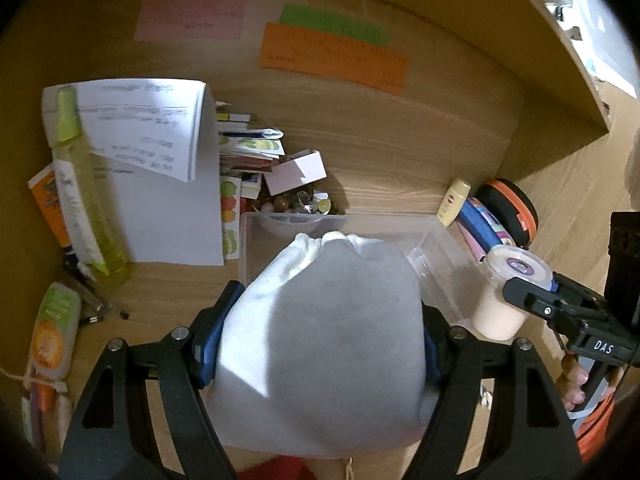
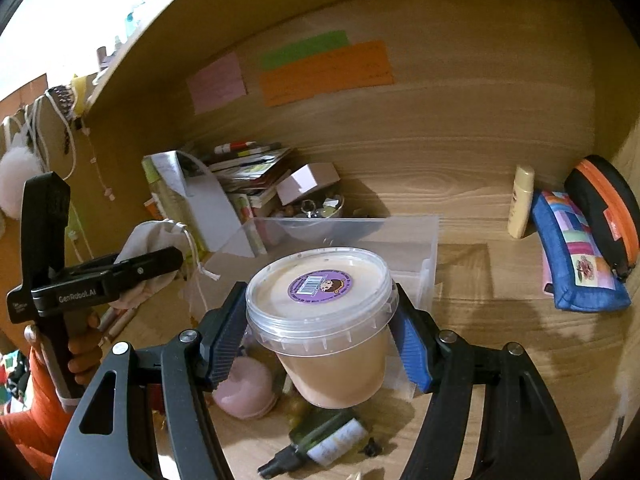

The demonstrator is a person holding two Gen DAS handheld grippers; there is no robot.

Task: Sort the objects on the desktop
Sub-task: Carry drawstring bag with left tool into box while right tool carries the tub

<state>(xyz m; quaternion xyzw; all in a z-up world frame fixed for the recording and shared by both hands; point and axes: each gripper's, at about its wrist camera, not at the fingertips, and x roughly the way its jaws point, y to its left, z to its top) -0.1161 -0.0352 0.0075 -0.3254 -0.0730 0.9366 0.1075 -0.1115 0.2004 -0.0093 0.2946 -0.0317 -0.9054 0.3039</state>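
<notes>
My left gripper (image 1: 320, 328) is shut on a white drawstring pouch (image 1: 320, 344), which fills the middle of the left wrist view and hangs in front of a clear plastic bin (image 1: 440, 256). My right gripper (image 2: 320, 336) is shut on a clear lidded tub of beige paste (image 2: 324, 320) with a purple label, held above the desk in front of the same clear bin (image 2: 412, 240). The tub (image 1: 508, 296) and the right gripper show at the right edge of the left wrist view. The pouch (image 2: 148, 248) and the left gripper appear at the left of the right wrist view.
A paper stack (image 1: 160, 160), a yellow-green bottle (image 1: 80, 184) and tubes lie at the left. Cards, a small white box (image 1: 296, 172) and a bowl of trinkets (image 1: 300, 204) sit behind the bin. A blue pouch (image 2: 576, 256), an orange-rimmed case (image 2: 608, 208), a dark dropper bottle (image 2: 324, 440) and a pink puff (image 2: 244, 392) lie around.
</notes>
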